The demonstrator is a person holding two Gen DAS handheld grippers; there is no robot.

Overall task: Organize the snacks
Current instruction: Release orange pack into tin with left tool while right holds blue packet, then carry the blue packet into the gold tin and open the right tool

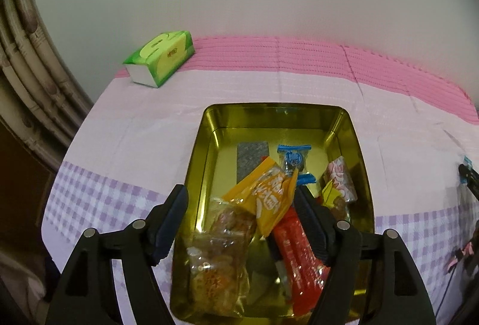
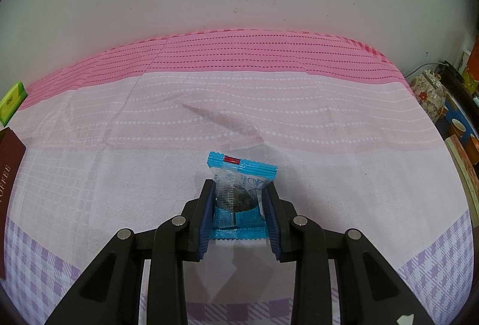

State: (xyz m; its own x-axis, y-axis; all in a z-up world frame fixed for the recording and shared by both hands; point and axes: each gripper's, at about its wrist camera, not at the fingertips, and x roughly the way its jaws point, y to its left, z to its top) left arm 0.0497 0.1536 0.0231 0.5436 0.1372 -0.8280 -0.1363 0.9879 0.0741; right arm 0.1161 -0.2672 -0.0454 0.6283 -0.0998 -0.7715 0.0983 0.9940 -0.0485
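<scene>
A gold tin sits on the pink and lilac cloth and holds several snacks: a yellow packet on top, a red packet, a clear bag of brown snacks, a blue-ended candy, a pink packet and a grey one. My left gripper hangs open just above the tin, its fingers either side of the yellow packet without pressing it. My right gripper is shut on a blue and clear candy packet, held just over the cloth.
A green tissue box lies at the table's far left corner by the wall. A dark red box shows at the right wrist view's left edge. A floral teapot and cups stand beyond the table's right side.
</scene>
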